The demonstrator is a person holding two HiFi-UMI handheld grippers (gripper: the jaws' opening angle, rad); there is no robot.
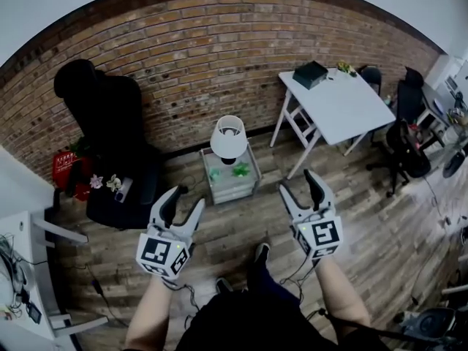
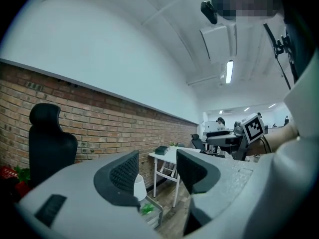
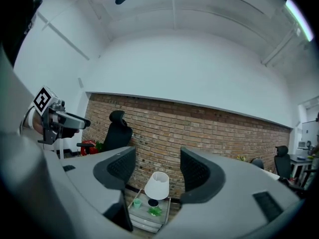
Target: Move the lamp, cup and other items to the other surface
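The left gripper and right gripper are gaping wide, both empty. We are facing the white-shaded table lamp standing on the small grey side table.

A red-brown brick wall is seen curving across the upper half of the head view. At the upper left a black high-backed chair is set against it, and a red basket is placed just beside the chair, at its left. A wooden plank floor is spread across the middle and right. At the lower left edge a white desk is partly shown, with dark cables laid on it. At the right edge a black swivel chair is found. In the left gripper view a lit ceiling strip is seen at the upper right.
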